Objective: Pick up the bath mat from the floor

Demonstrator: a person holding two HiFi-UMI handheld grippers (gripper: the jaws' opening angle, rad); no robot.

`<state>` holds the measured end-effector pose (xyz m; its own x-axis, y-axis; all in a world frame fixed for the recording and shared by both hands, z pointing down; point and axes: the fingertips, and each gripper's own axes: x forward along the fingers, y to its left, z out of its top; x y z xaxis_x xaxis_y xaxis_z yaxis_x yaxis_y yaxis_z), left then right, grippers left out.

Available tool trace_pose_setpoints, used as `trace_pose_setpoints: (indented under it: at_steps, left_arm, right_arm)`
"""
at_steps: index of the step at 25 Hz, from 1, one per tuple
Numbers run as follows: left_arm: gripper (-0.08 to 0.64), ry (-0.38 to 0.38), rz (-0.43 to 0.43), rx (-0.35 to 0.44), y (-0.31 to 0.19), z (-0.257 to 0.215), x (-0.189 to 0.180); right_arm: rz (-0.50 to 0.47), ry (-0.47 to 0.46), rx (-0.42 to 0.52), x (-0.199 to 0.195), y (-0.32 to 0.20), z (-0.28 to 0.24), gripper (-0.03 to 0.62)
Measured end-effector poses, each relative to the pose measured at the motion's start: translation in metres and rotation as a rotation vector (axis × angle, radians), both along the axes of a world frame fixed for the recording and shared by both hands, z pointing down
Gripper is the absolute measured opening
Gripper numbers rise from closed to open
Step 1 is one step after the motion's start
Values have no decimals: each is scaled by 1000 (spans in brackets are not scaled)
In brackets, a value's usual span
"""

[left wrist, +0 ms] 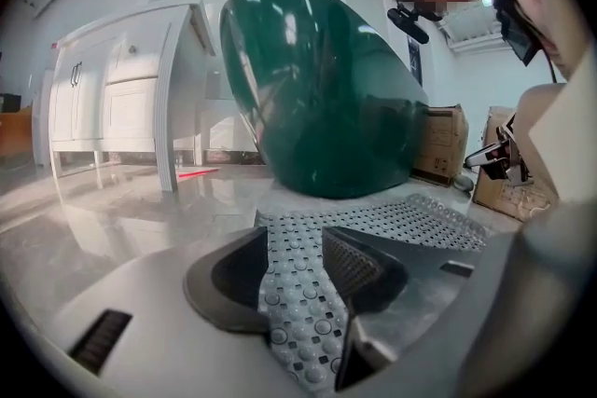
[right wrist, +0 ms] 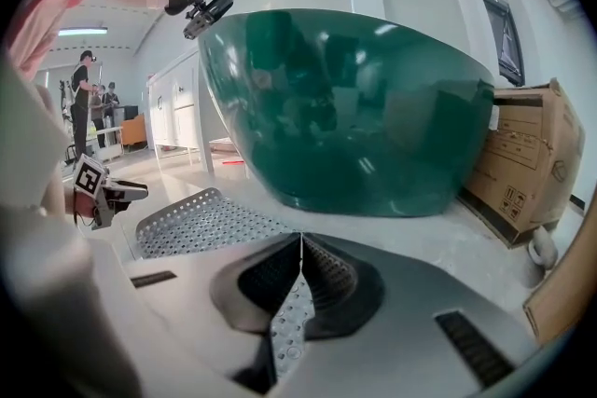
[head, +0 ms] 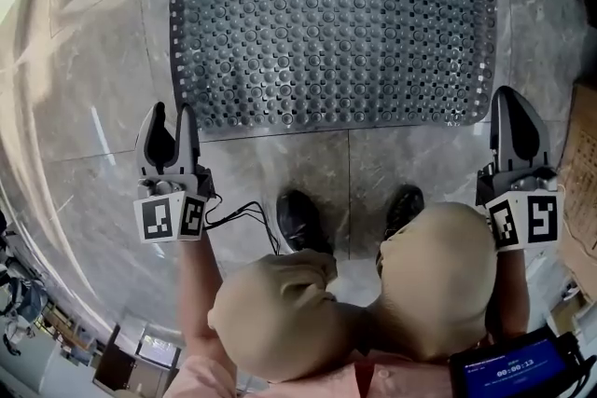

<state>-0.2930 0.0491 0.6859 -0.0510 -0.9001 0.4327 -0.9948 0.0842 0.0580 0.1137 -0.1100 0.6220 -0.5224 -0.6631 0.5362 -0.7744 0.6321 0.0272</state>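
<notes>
The grey studded bath mat (head: 331, 33) lies flat on the marble floor ahead of me. My left gripper (head: 173, 118) hovers at the mat's near left corner with its jaws apart. In the left gripper view the mat (left wrist: 410, 219) runs on under the open left gripper (left wrist: 297, 242), and the pads do not press on it. My right gripper (head: 508, 98) sits just past the mat's near right corner. Its tips meet in the right gripper view, where the right gripper (right wrist: 300, 242) is shut and most of the mat (right wrist: 205, 224) lies to its left.
A dark green bathtub (left wrist: 326, 89) (right wrist: 354, 107) stands beyond the mat. Cardboard boxes (right wrist: 527, 163) (left wrist: 438, 144) sit to the right, and a white cabinet (left wrist: 112, 98) to the left. The person's shoes (head: 300, 221) rest just behind the mat. A cable (head: 238, 212) trails from the left gripper.
</notes>
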Motion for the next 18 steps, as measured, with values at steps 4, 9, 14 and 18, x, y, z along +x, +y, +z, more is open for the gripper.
trace_pose_setpoints:
  at_steps: [4,9,14,18]
  left_arm:
    - [166,11,-10,-19,0,24,-9]
    - [192,22,-14,-33,-4,46,-17]
    - [230,30,4,-71,-4,67,-22]
    - [230,42,-40,-69,-5,72,-30]
  right_arm:
    - [3,-11,-16,1,-2,8,18]
    - [3,18,-18,10,-1,14,18]
    - [9,30,-14,19,1,17,18]
    - [10,35,-14,22,1,18,18]
